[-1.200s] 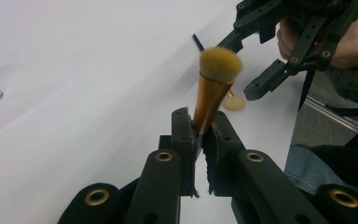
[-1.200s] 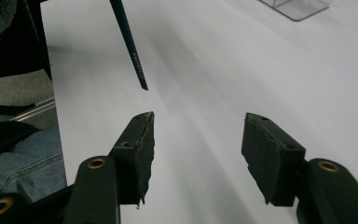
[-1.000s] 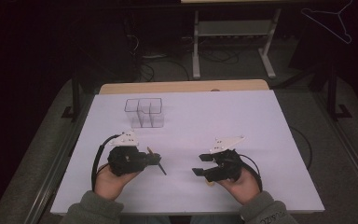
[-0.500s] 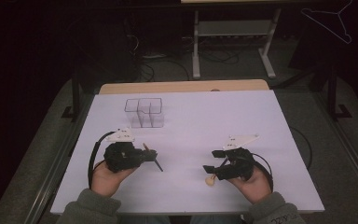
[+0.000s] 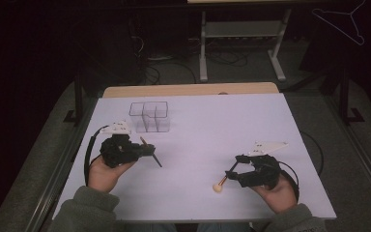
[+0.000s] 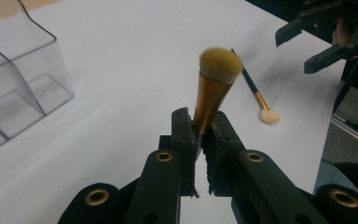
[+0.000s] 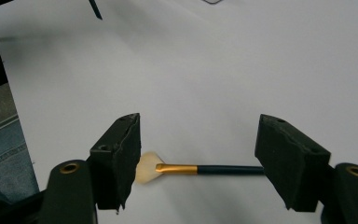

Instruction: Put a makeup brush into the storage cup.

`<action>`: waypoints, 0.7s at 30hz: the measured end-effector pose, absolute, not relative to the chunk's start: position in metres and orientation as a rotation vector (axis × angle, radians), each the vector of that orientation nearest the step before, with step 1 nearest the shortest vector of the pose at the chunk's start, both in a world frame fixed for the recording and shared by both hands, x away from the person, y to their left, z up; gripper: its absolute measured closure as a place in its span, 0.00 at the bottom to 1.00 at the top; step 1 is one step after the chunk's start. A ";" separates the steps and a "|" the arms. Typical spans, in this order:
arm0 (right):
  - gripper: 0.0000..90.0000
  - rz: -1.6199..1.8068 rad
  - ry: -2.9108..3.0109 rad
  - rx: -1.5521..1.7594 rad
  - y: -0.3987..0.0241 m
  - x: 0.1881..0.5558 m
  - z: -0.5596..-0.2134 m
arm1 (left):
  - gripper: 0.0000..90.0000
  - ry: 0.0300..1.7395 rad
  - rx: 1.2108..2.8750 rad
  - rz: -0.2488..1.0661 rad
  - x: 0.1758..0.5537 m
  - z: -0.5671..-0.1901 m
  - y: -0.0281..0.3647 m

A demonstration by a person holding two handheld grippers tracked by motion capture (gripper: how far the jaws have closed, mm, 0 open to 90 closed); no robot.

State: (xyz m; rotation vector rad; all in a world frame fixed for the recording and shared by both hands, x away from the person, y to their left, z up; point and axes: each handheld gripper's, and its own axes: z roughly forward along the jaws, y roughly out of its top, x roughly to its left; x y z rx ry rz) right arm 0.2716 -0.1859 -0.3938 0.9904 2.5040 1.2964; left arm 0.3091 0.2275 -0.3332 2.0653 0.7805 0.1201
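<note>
We are sorting makeup brushes: our left tool (image 6: 199, 140) is clenched on the thick brush (image 6: 216, 81) near the bench's (image 5: 251, 121) left edge. Our right tool (image 7: 198, 170), near the front edge, has just been opening and stands released astride the thin brush (image 7: 200, 169) lying flat, untouched. Next we should carry the thick brush to the clear organizer (image 5: 149, 116), apparently empty, toward the back-left corner.

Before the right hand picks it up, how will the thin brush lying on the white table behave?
The thin brush looks light and stiff, with a slim straight handle. Being round, it may roll when nudged. Its pale tuft seems soft, so gripping the handle between the right gripper's open fingers is probably safer.
</note>
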 end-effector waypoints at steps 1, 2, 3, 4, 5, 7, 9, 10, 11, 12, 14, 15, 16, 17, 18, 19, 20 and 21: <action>0.33 1.296 2.502 0.991 -0.188 0.271 -0.394 | 0.92 0.784 2.063 0.118 0.310 -0.331 0.228; 0.33 1.295 2.497 0.997 -0.190 0.270 -0.394 | 0.92 0.786 2.064 0.120 0.312 -0.329 0.229; 0.33 1.296 2.493 1.001 -0.192 0.270 -0.394 | 0.92 0.791 2.057 0.122 0.313 -0.328 0.229; 0.32 1.298 2.490 1.003 -0.194 0.269 -0.394 | 0.92 0.794 2.060 0.126 0.314 -0.326 0.229; 0.32 1.297 2.485 1.010 -0.196 0.269 -0.394 | 0.92 0.792 2.068 0.127 0.316 -0.324 0.230; 0.32 1.296 2.478 1.017 -0.199 0.268 -0.393 | 0.92 0.790 2.064 0.129 0.319 -0.320 0.231; 0.32 1.298 2.469 1.026 -0.202 0.267 -0.393 | 0.92 0.797 2.064 0.131 0.323 -0.315 0.232; 0.32 1.299 2.466 1.031 -0.204 0.266 -0.393 | 0.92 0.799 2.061 0.134 0.324 -0.313 0.232; 0.32 1.302 2.464 1.029 -0.205 0.266 -0.393 | 0.92 0.803 2.053 0.132 0.325 -0.312 0.232; 0.31 1.302 2.461 1.037 -0.205 0.266 -0.393 | 0.92 0.803 2.057 0.135 0.326 -0.310 0.233; 0.31 1.306 2.455 1.037 -0.207 0.266 -0.393 | 0.92 0.806 2.057 0.137 0.329 -0.306 0.234; 0.31 1.305 2.455 1.040 -0.208 0.266 -0.392 | 0.92 0.811 2.051 0.137 0.331 -0.304 0.234; 0.31 1.302 2.455 1.036 -0.209 0.267 -0.392 | 0.92 0.812 2.052 0.137 0.332 -0.302 0.235; 0.31 1.302 2.454 1.041 -0.209 0.267 -0.392 | 0.92 0.812 2.057 0.139 0.334 -0.300 0.236; 0.30 1.303 2.452 1.039 -0.209 0.267 -0.392 | 0.92 0.821 2.050 0.139 0.335 -0.298 0.236; 0.30 1.305 2.450 1.038 -0.209 0.268 -0.393 | 0.92 0.819 2.052 0.143 0.337 -0.296 0.237; 0.30 1.305 2.451 1.043 -0.209 0.267 -0.393 | 0.92 0.819 2.051 0.146 0.338 -0.294 0.237; 0.30 1.304 2.451 1.041 -0.209 0.268 -0.393 | 0.92 0.824 2.051 0.150 0.340 -0.291 0.237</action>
